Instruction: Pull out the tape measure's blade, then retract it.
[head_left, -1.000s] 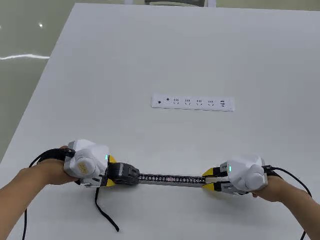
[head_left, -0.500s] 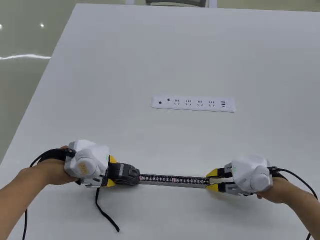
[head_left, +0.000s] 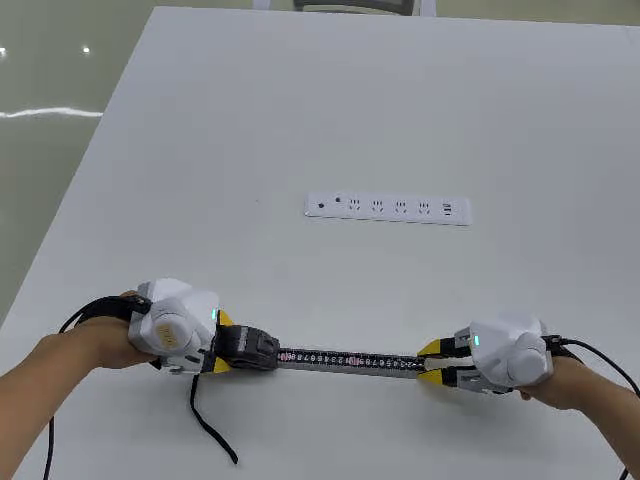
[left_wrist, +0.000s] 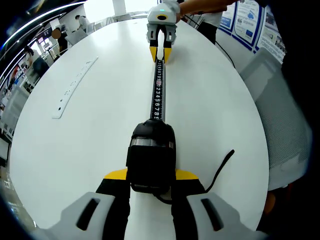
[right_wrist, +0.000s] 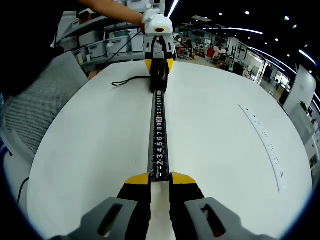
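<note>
The left gripper (head_left: 221, 343) was clamped on the black case of the tape measure (head_left: 250, 347), its yellow-tipped jaws pressing the case from both sides. Straight ahead of those jaws the blade (head_left: 350, 359) ran out flat along the white table (head_left: 350, 100) to the right gripper (head_left: 432, 362), whose jaws were pinched shut on the blade's tip. The two grippers faced each other nose to nose, with the drawn-out blade as the only thing between them.

A thin black strap (head_left: 208, 420) trailed from the case, lying loose on the table on the person's side of the left gripper, just behind and beside its jaws.

On the far side of the blade from the person, a white power strip (head_left: 386, 208) lay roughly parallel to it, well apart from both grippers and somewhat closer to the right one. The tabletop between blade and strip was bare, as was the broad stretch beyond the strip.

Outward of the left gripper, past the hand holding it, the table's left edge slanted close by, with shiny floor (head_left: 40, 150) beyond; little surface was left on that side. Outward of the right gripper, the tabletop ran on to the border of the head view. In the right gripper view, the table's rounded near edge curved alongside the blade, with a grey mesh chair (right_wrist: 35, 100) just past it.
</note>
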